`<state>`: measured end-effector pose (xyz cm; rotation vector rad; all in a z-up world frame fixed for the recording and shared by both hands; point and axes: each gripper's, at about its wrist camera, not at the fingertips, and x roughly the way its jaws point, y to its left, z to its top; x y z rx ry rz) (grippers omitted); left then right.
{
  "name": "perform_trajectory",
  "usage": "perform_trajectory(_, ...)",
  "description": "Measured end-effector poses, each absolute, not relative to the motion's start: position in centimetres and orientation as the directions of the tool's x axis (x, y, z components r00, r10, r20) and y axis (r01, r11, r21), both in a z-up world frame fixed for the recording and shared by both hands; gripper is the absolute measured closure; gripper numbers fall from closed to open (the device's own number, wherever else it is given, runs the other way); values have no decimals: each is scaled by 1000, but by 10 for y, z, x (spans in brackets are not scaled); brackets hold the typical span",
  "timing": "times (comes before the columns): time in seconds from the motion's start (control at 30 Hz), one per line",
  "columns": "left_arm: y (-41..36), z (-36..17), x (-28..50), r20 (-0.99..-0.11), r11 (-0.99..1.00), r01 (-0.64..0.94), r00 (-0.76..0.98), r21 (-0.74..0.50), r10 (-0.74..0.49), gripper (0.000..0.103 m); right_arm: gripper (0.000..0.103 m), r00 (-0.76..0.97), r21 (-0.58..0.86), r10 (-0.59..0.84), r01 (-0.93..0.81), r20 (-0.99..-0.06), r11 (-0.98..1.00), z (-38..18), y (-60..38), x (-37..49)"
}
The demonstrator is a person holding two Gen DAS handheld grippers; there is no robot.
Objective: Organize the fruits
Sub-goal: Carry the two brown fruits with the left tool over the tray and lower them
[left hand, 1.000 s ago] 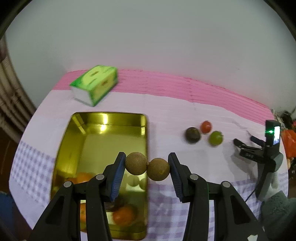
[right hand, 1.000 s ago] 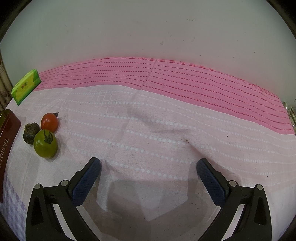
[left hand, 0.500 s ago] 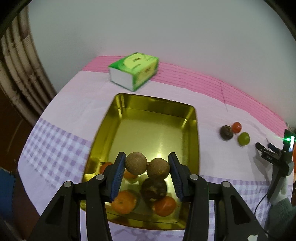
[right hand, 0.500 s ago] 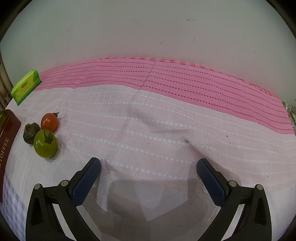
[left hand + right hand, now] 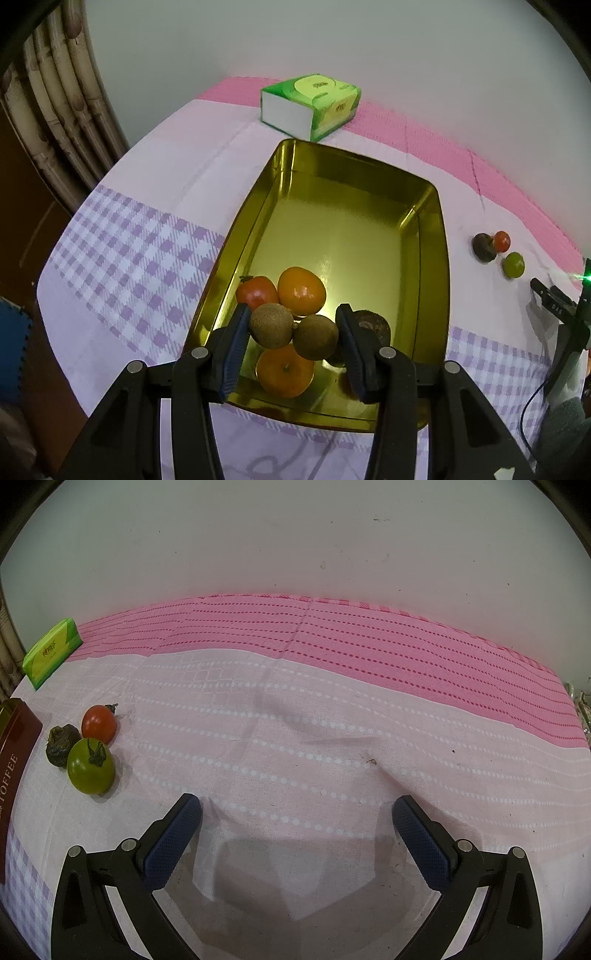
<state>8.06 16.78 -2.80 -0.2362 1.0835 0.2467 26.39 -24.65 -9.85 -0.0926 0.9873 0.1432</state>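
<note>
Our worktop (image 5: 332, 738), draped in a pink and white cloth that turns to lilac check at its near edge, fills both views below a plain pale wall. On it lies a gold tin tray (image 5: 430, 236), its far half bare; a green tissue box (image 5: 314, 105) stands just beyond the tray's far end.

Our left gripper (image 5: 293, 334) hangs over the tray's near end, its blue pads pressed against a pair of small brown fruits (image 5: 295, 330) that sit side by side and touch each other. We cannot tell whether the two are joined by a stem.

Beneath and around them, inside the tray, rest two oranges, one behind the pair (image 5: 301, 291) and one below it (image 5: 284, 371), a red fruit (image 5: 256, 291) touching the far orange, and a dark fruit (image 5: 369, 326) partly hidden by the right-hand finger.

Our right gripper (image 5: 295, 821) hovers low over bare cloth with its pads spread wide and nothing between them. To its left, near the tray's brown outer wall, three fruits remain on the cloth in a tight cluster: a green tomato (image 5: 90, 766), a red tomato (image 5: 99, 723) and a wrinkled dark fruit (image 5: 61, 744).
</note>
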Motion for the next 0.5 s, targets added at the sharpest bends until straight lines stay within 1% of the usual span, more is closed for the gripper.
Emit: perform_trajectory(0.5, 167, -43, 88, -900, 948, -311, 430, -69, 76, 60, 0, 543, -13, 78, -161, -836, 987, -99, -246, 264)
